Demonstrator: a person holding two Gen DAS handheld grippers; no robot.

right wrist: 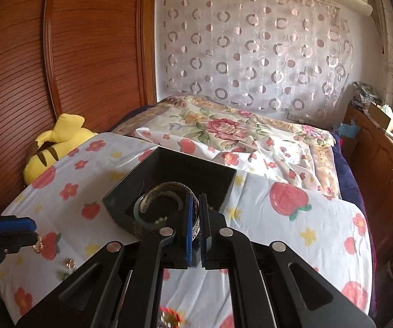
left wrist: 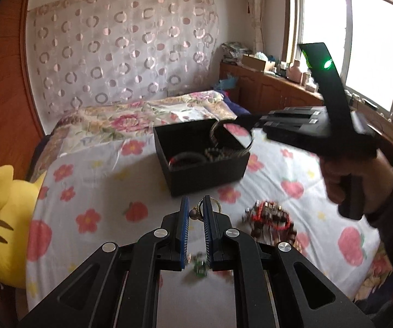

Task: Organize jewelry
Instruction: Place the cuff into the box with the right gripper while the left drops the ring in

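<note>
A black open box (left wrist: 204, 166) stands on the flowered sheet, with bracelets (left wrist: 188, 158) inside; it also shows in the right wrist view (right wrist: 169, 169). My right gripper (right wrist: 196, 213) is shut on a silver bangle (right wrist: 166, 191) and holds it over the box; in the left wrist view the right gripper (left wrist: 240, 125) reaches in from the right. My left gripper (left wrist: 196, 205) is nearly closed around a small ring piece with a dark bead (left wrist: 196, 213), just in front of the box. A red and dark beaded bracelet pile (left wrist: 270, 218) lies to the right. A green piece (left wrist: 200, 265) lies under the left gripper.
A yellow plush toy (left wrist: 5, 218) lies at the left edge of the bed beside a wooden wardrobe (right wrist: 59, 54). A wooden cabinet (left wrist: 273, 87) with clutter stands under the window at right. Small gold pieces (right wrist: 69, 263) lie on the sheet.
</note>
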